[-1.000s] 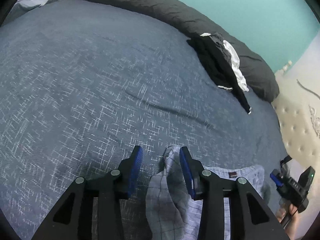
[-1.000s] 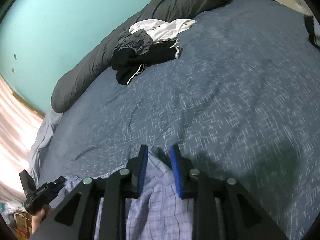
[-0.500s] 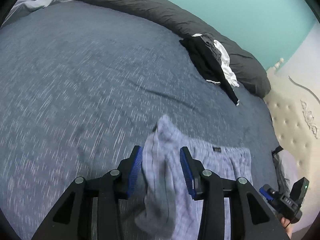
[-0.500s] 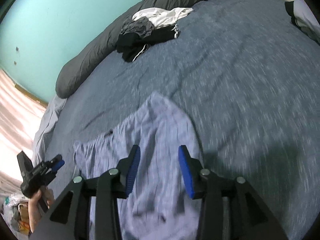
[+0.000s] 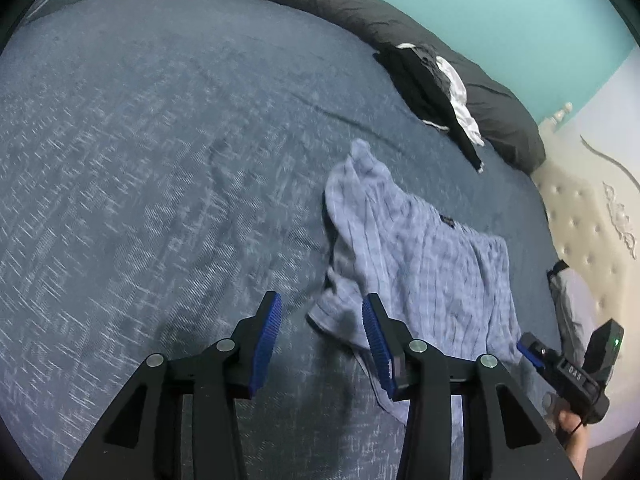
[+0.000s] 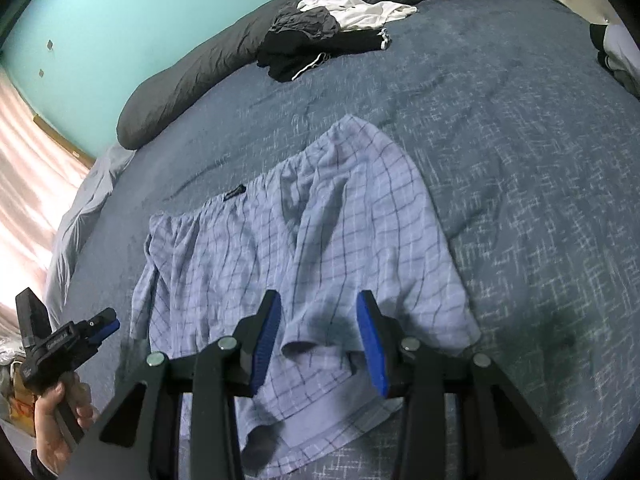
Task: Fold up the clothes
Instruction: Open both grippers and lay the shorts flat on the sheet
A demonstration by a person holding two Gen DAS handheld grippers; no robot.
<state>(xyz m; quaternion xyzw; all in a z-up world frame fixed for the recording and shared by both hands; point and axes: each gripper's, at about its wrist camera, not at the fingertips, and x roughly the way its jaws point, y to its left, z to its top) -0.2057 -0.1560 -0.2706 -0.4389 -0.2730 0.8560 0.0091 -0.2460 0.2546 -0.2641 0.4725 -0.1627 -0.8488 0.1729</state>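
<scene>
Light blue checked shorts (image 6: 312, 232) lie spread on the dark blue bed, waistband away from me; they also show in the left wrist view (image 5: 416, 256). My right gripper (image 6: 318, 340) is open and empty, held above the shorts' near hem. My left gripper (image 5: 320, 340) is open and empty, just above the bed at the shorts' left edge. The right gripper shows at the lower right of the left wrist view (image 5: 568, 372), and the left gripper at the lower left of the right wrist view (image 6: 68, 344).
A pile of black, grey and white clothes (image 6: 332, 36) lies at the far side, against a long dark grey bolster (image 6: 192, 80). More clothing (image 6: 616, 52) lies at the right edge. A tufted headboard (image 5: 592, 220) and a teal wall (image 5: 500, 8) stand behind.
Both grippers have opened and let go of the shorts, then pulled back toward me. The shorts now lie flat on the bed.
</scene>
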